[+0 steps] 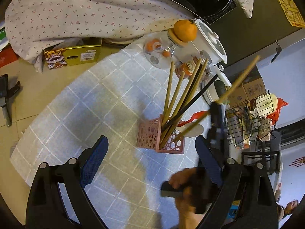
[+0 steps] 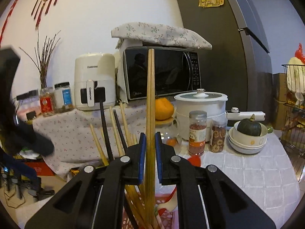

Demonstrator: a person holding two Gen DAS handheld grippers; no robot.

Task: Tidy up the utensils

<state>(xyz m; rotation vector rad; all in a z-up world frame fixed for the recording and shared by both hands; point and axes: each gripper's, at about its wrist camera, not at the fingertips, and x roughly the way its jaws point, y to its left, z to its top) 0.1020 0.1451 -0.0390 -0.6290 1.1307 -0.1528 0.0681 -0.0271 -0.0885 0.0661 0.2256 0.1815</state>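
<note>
Right tool [image 2: 150, 148] pinches a chopstick pair [image 2: 150, 103], apparently lowering it into the pink holder [image 1: 162, 139] at centre frame; next, release. Left tool [image 1: 150, 158] gapes empty.

Matt wooden chopsticks [image 2: 150, 114] stand in a perforated pink plastic holder [image 1: 162, 139] on the table's checked cloth [image 1: 85, 105].

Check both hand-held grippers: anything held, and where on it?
Right hand-held gripper clamps a pair of wooden chopsticks mid-shaft, tips down in the pink holder. Left hand-held gripper is open, empty.
</note>
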